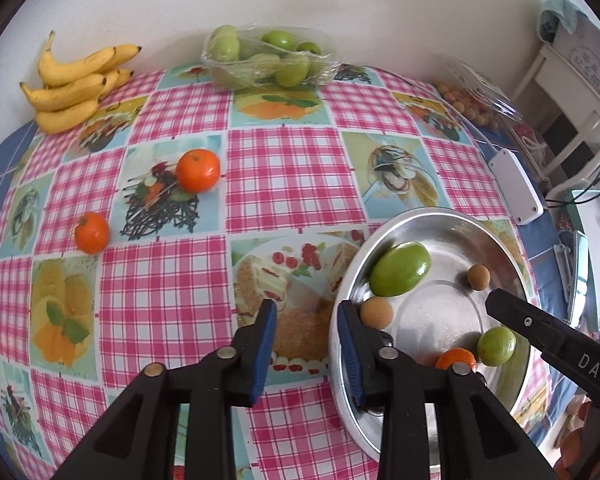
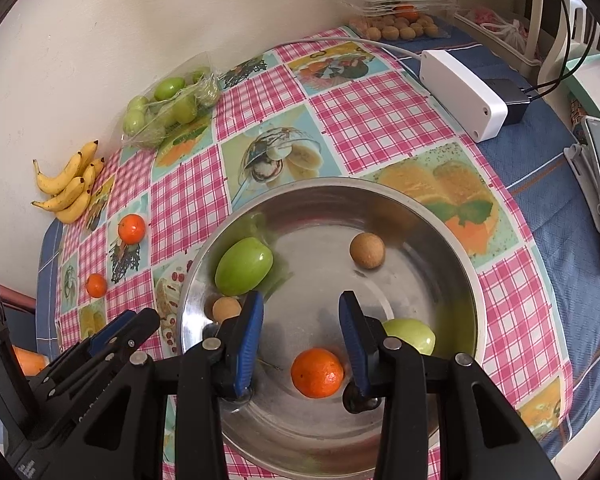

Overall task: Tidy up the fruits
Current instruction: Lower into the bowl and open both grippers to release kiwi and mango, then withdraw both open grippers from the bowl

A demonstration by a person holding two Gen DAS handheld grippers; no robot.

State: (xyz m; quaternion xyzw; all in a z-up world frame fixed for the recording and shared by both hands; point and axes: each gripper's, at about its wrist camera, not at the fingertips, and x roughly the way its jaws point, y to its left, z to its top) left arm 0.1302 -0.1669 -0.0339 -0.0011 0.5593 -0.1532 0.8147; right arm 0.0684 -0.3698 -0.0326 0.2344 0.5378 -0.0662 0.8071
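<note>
The steel bowl (image 2: 452, 248) sits under the right gripper (image 2: 300, 312), whose jaws hang open and empty above it; it holds two green fruits, two small brown fruits and one orange (image 2: 317, 372) just below the jaws. The left gripper (image 1: 306, 320), also open and empty, straddles the bowl's rim. By my judgement the task is partly done: two oranges (image 1: 198, 171) remain on the cloth, well ahead and left of the left jaws.

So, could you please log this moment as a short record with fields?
bowl contents: tangerine, two green fruits, two brown longans
bowl: steel bowl
loose on table: two tangerines
at wall: bananas, wrapped green fruit tray
left gripper: open, empty
right gripper: open, above bowl
</note>
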